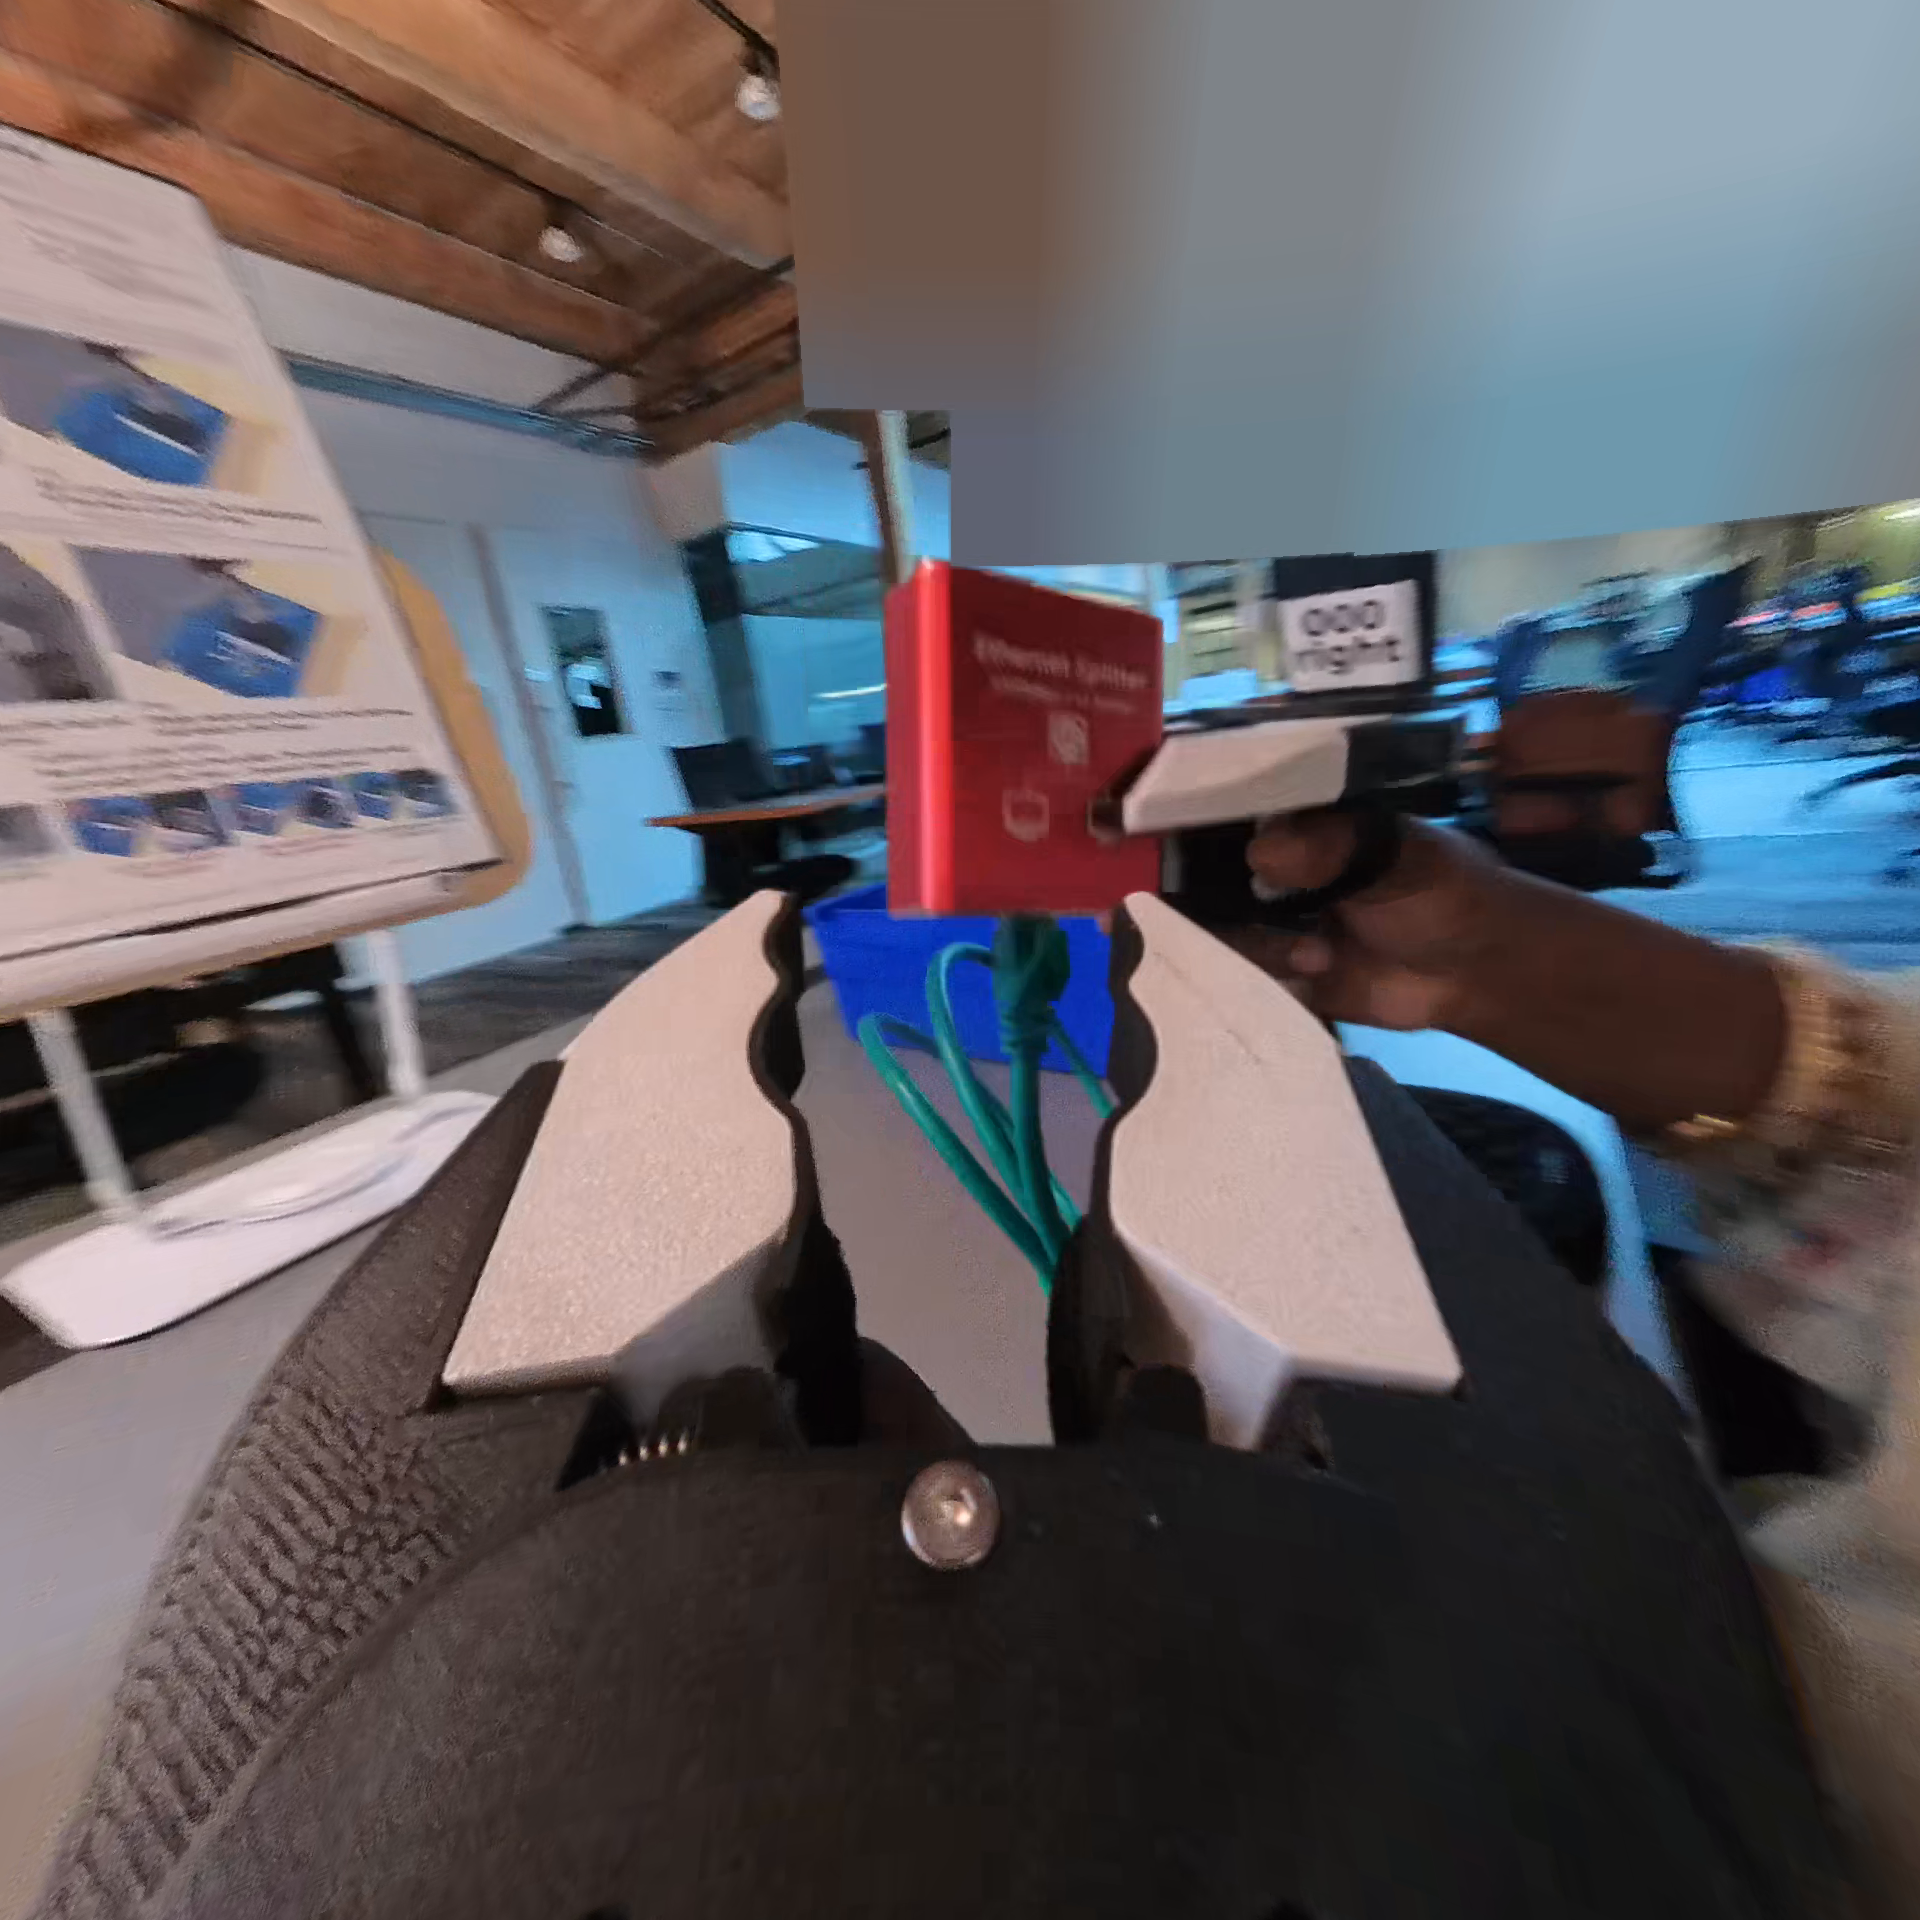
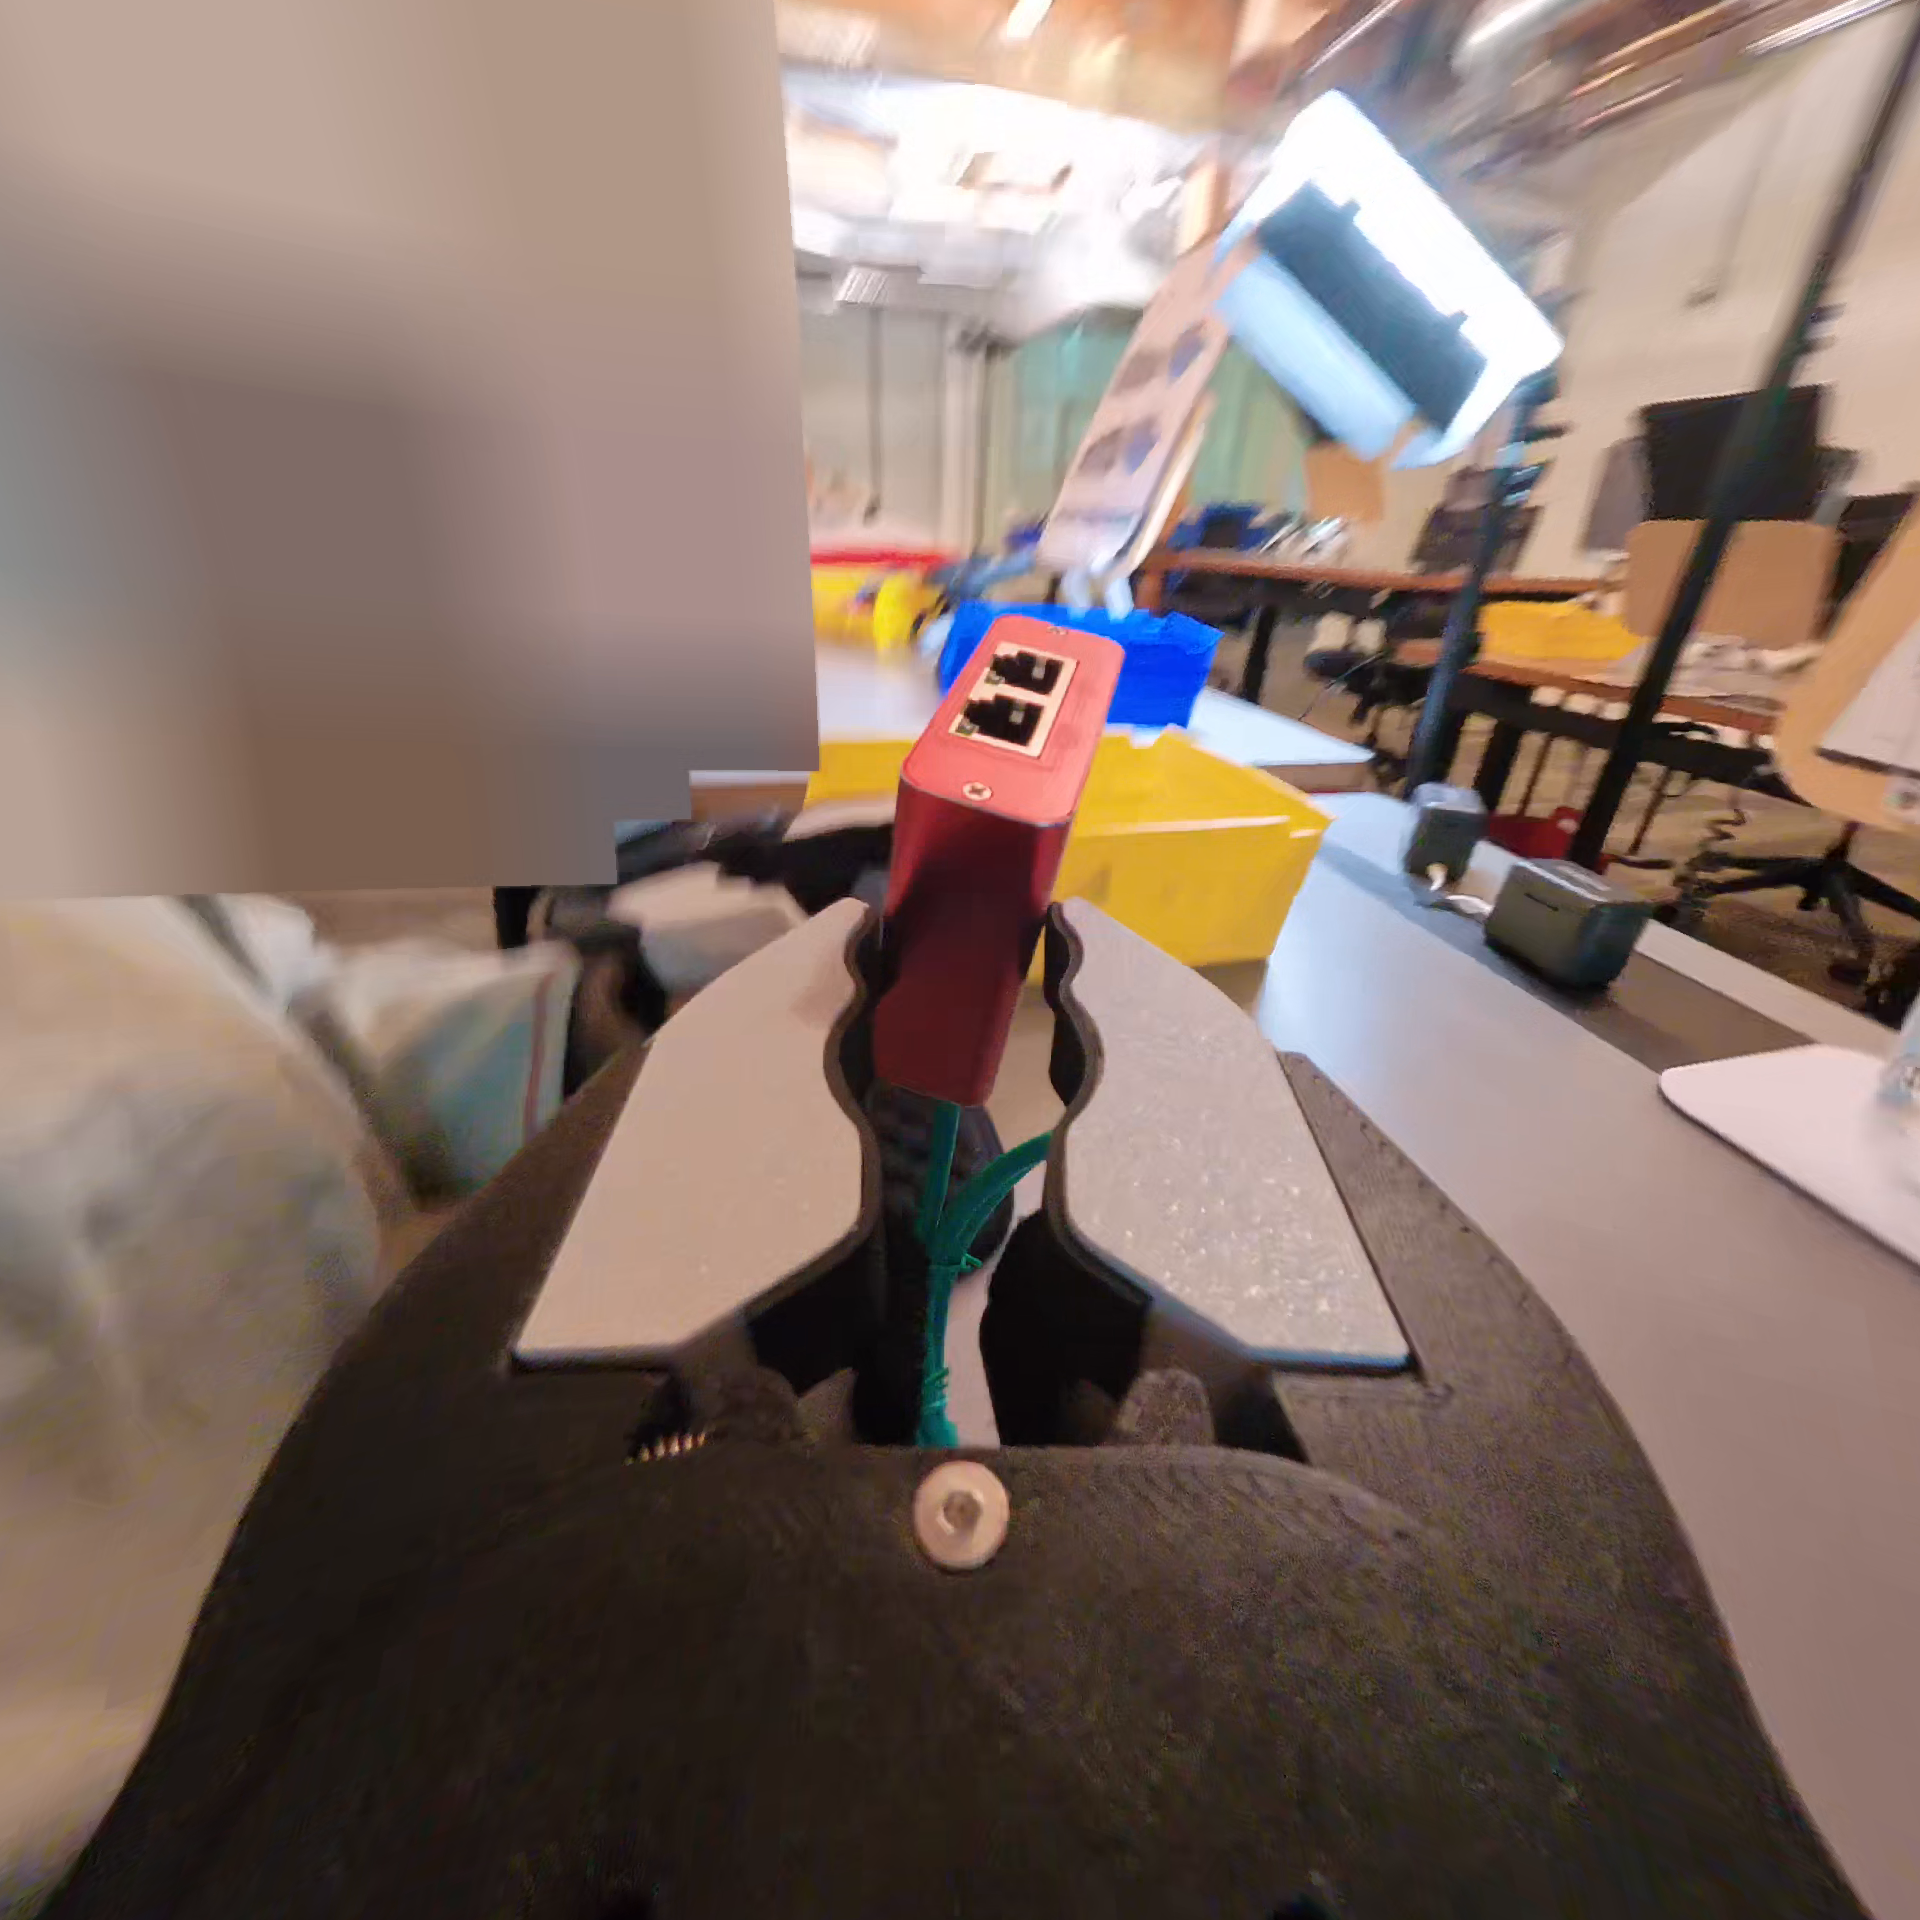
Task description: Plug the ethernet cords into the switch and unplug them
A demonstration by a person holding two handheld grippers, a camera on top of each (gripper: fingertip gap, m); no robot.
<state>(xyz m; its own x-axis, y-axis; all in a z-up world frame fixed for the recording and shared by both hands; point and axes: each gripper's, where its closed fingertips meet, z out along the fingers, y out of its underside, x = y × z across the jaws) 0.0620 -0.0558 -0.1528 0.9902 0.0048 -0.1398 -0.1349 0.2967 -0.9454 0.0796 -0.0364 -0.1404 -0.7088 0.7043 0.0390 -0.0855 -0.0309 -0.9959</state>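
Wooden ceiling beams and a white wall sit behind a tilted instruction board on a white stand, at the left of my left wrist view. Below it runs the grey surface. My left gripper has its fingers spread apart with nothing between them; it hovers just under the red switch, which hangs in the air ahead. A green ethernet cord is plugged into the switch's underside and its loops trail down between my fingers toward the surface. Behind the cord stands a blue bin. From the right, my right gripper reaches in sideways and pinches the switch at its lower right corner, with my hand wrapped round the handle.

Turning to the right wrist view, an open workshop fills the background, with a tilted light panel on a dark stand and long tables farther off. My right gripper is clamped on the red switch, which stands up between the fingers with its two empty ports facing up and away. The green cord drops from the switch's bottom end, between my fingers. A yellow bin lies just behind the switch, the blue bin beyond it, and a small grey box rests on the grey surface to the right.
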